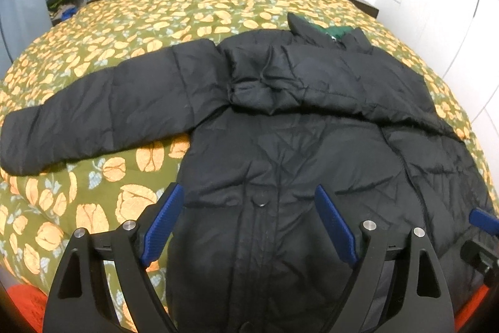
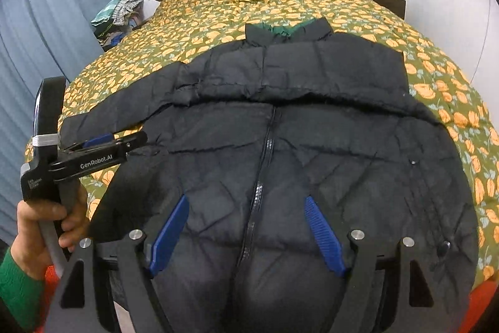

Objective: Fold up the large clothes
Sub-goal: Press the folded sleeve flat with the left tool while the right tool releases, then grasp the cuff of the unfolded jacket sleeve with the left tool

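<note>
Black puffer jacket (image 2: 280,152) lying front-up on the floral bedspread (image 1: 187,8), collar toward the pillow. One sleeve is folded across the chest; the other sleeve (image 1: 93,114) remains spread out sideways. Left gripper (image 1: 249,227) and right gripper (image 2: 246,234) hover near the hem, jaws wide, holding nothing. Most folding remains.

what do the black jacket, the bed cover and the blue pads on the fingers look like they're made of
Jacket: likely thin nylon or polyester shell over padding; faint sheen, fine crinkles, puffy stitched panels.
Bed cover: probably printed cotton, quilted; matte, soft rumples, orange flower print on olive.
Blue pads: seemingly rubber or soft plastic; matte, ridged faces, on black fingers that look like hard plastic.
</note>
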Demonstrator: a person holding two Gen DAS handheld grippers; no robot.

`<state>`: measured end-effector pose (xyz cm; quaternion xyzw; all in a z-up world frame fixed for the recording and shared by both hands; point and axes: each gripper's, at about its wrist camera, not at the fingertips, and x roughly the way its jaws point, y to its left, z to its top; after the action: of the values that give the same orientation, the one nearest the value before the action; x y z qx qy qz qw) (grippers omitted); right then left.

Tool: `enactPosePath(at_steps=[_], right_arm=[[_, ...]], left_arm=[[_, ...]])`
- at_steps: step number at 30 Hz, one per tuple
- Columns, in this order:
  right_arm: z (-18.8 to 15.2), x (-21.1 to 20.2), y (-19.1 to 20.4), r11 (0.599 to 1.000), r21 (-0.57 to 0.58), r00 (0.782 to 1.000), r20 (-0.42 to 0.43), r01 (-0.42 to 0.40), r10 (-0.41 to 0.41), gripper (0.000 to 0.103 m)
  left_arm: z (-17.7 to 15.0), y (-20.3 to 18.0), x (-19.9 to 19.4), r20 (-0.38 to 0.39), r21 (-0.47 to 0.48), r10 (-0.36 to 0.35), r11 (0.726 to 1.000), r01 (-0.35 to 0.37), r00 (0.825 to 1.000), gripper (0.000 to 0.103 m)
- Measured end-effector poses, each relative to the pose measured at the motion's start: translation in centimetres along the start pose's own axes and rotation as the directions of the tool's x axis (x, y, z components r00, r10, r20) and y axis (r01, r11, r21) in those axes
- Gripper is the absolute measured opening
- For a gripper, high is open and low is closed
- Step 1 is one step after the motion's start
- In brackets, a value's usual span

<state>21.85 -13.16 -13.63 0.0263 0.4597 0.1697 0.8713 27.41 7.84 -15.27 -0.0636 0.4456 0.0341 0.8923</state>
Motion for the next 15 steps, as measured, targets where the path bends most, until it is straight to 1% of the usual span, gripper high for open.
enactPosePath(at_steps=[3, 5, 8, 11, 14, 15], right_arm=[[-0.3, 0.2, 0.2, 1.0, 0.007, 1.0, -0.01, -0.013, 0.013, 0.079], [-0.4, 0.1, 0.4, 1.0, 0.001, 1.0, -0.006, -0.021, 0.021, 0.078], [-0.2, -0.2, 0.7, 1.0, -0.013, 1.0, 0.008, -0.028, 0.028, 0.079], [-0.1, -0.4, 0.5, 0.999, -0.011, 0.999, 0.016, -0.03, 0.03, 0.078], [-0.1, -0.7, -0.1, 0.999, 0.012, 0.999, 0.022, -0.032, 0.032, 0.078], [-0.1, -0.7, -0.3, 0.999, 0.019, 0.999, 0.023, -0.033, 0.033, 0.078]], left_arm=[[0.3, 0.1, -0.4, 0.002, 0.001, 0.003, 1.0, -0.003, 1.0, 0.087], [0.7, 0.5, -1.1, 0.011, -0.013, -0.009, 1.0, 0.009, 1.0, 0.087], [1.8, 2.4, -2.4, 0.036, -0.069, -0.041, 0.997, 0.043, 0.999, 0.087], [2.8, 5.7, -3.2, 0.054, -0.153, -0.03, 0.987, 0.038, 0.998, 0.089], [3.2, 10.7, -3.4, 0.055, -0.29, -0.007, 0.957, 0.023, 0.998, 0.091], [3.1, 13.3, -3.1, 0.04, -0.367, 0.001, 0.93, 0.014, 0.999, 0.091]])
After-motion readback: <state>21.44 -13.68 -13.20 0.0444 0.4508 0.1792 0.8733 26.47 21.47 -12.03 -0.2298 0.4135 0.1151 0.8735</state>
